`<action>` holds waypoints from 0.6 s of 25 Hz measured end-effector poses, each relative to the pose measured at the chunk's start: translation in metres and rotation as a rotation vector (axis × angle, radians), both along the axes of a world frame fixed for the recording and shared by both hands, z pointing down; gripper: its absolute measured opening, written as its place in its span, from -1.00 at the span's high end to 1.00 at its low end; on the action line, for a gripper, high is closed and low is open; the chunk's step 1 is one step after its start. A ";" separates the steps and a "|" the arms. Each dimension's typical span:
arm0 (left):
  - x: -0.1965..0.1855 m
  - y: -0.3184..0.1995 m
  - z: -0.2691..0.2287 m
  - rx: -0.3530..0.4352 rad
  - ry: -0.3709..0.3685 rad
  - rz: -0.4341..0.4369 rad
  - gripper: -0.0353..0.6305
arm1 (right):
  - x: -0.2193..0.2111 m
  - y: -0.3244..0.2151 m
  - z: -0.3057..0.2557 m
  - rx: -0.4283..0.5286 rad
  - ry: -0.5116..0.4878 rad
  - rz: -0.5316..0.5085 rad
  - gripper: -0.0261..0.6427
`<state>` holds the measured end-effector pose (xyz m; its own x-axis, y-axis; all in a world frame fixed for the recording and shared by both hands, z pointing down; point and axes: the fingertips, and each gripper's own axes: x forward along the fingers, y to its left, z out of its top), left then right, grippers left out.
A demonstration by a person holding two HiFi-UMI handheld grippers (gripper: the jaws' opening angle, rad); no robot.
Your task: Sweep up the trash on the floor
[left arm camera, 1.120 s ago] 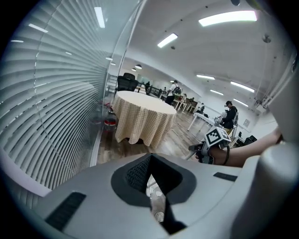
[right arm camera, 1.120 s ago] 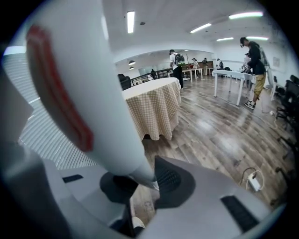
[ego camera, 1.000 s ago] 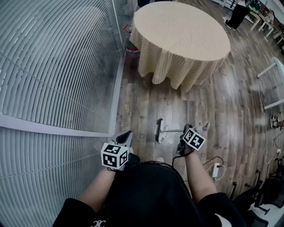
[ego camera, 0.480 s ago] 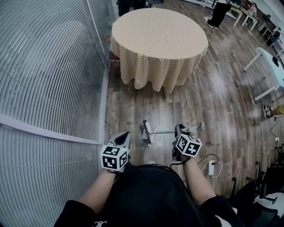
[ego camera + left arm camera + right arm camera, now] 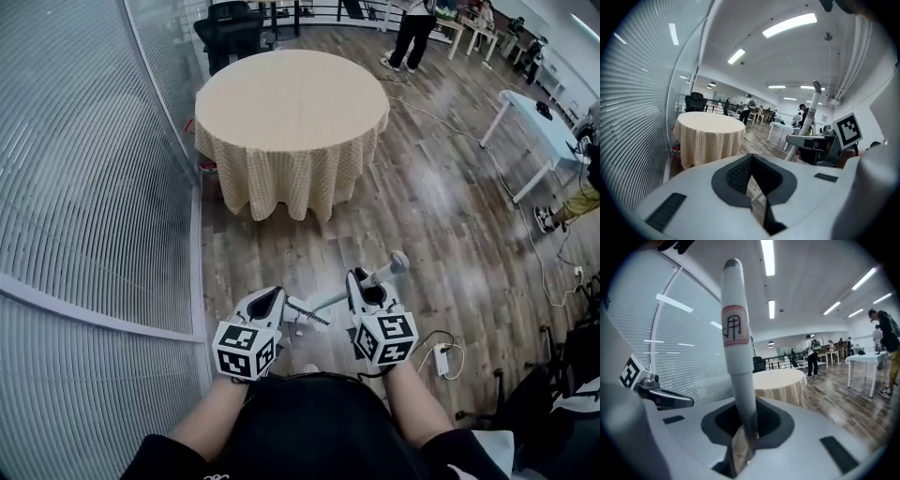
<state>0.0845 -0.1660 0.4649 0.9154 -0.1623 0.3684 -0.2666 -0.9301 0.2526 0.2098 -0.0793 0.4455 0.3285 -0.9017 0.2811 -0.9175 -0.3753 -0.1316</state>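
— Checking R side first: what's the right tool (image 5: 364,283) got?
— A broom (image 5: 323,301). Jaws clamped on the white handle, abt mid-shaft. In the right gripper view the shaft stands up out of the jaws, w/ a red-outlined label (image 5: 735,326) near the rounded top.
— And from the head view?
— It slants: grip end (image 5: 400,260) up & to the R of the tool, brush head (image 5: 305,316) down-L, between the two tools. Can't tell if the bristles touch the floor (image 5: 441,216).
— Now the left tool (image 5: 266,298)?
— Empty. Jaws drawn together at the tips, only a sliver of floor showing through behind them. It sits just beside the brush head; touching or not, can't tell.
— Trash?
— One small pale bit (image 5: 308,368) on the wood floor close in front of the person, nearer than the brush head. Too small to say what it is.
— Surroundings, quick.
— There's a striped glass wall (image 5: 84,206) along the L. Ahead, a round bench (image 5: 291,103) w/ checked cloth, well apart from the broom, and a black chair (image 5: 228,26) behind it. Far R a white bench (image 5: 539,127); a person (image 5: 412,26) stands at the back. A white plug block (image 5: 441,359) w/ cable lies on the floor to the R of the right tool.
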 end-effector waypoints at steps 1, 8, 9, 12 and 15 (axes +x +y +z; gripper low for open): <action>0.006 0.006 -0.008 0.009 0.016 0.015 0.91 | -0.001 0.004 -0.012 0.019 0.022 -0.005 0.73; 0.038 0.034 -0.059 0.065 0.118 0.106 0.91 | -0.010 0.019 -0.069 0.088 0.136 -0.017 0.74; 0.040 0.038 -0.064 0.070 0.131 0.112 0.91 | -0.012 0.021 -0.072 0.086 0.142 -0.017 0.74; 0.042 0.045 -0.075 0.090 0.160 0.119 0.91 | -0.015 0.026 -0.077 0.073 0.150 -0.004 0.74; 0.046 0.050 -0.080 0.110 0.159 0.131 0.91 | -0.012 0.029 -0.079 0.059 0.158 0.017 0.74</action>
